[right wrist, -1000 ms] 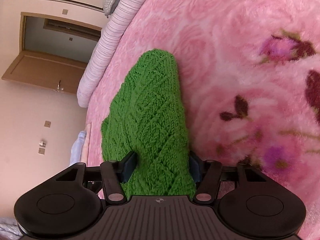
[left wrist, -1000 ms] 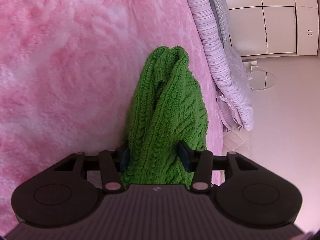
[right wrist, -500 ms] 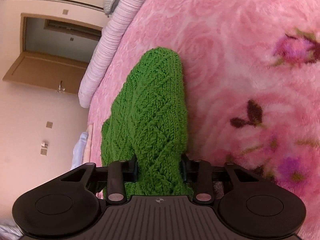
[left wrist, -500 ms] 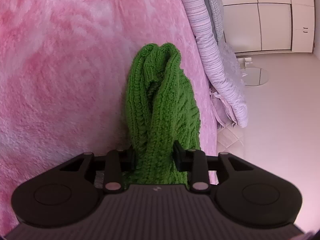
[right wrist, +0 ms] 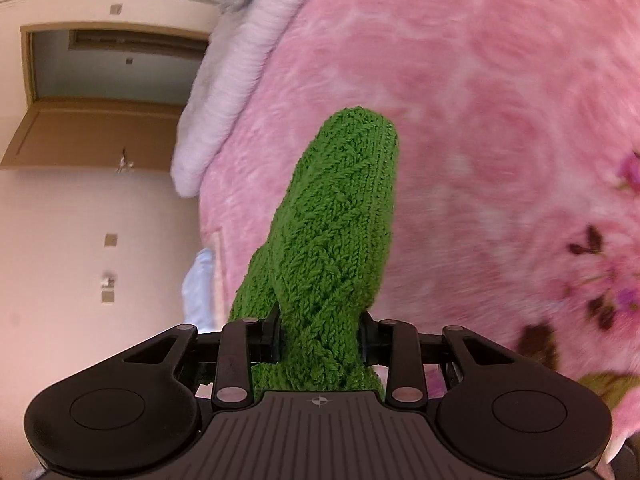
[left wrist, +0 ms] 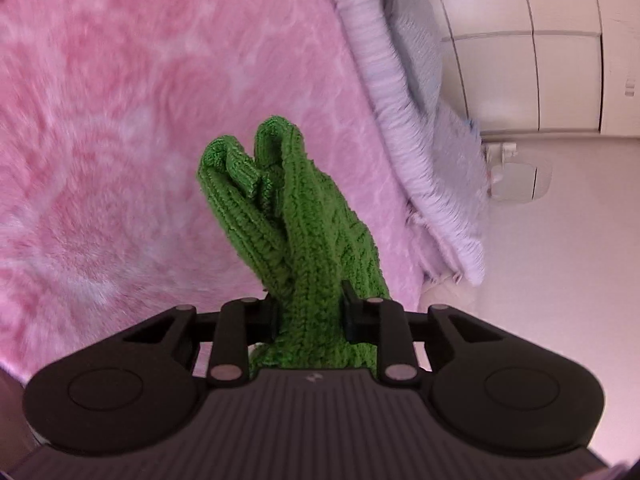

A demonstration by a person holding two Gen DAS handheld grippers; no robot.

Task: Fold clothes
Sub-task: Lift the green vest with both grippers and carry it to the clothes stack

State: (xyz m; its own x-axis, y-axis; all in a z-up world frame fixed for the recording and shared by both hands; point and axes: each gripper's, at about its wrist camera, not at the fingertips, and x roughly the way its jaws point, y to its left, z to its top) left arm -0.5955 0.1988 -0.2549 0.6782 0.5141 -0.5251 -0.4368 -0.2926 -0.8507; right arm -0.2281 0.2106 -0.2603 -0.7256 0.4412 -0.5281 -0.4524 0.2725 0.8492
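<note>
Left gripper (left wrist: 310, 312): 2 black fingers clamped on a bunched fold of the green cable-knit garment (left wrist: 304, 240).
Right gripper (right wrist: 320, 338): 2 fingers pinching another thick bunch of the same knit (right wrist: 340, 220).
Garment: rises forward from both grips above the fluffy pink floral blanket (left wrist: 120, 120).
Blanket edge: striped lilac quilt (left wrist: 420, 140) beside it.
Background: cream wardrobe doors (left wrist: 540, 60); wooden door (right wrist: 88, 136).
</note>
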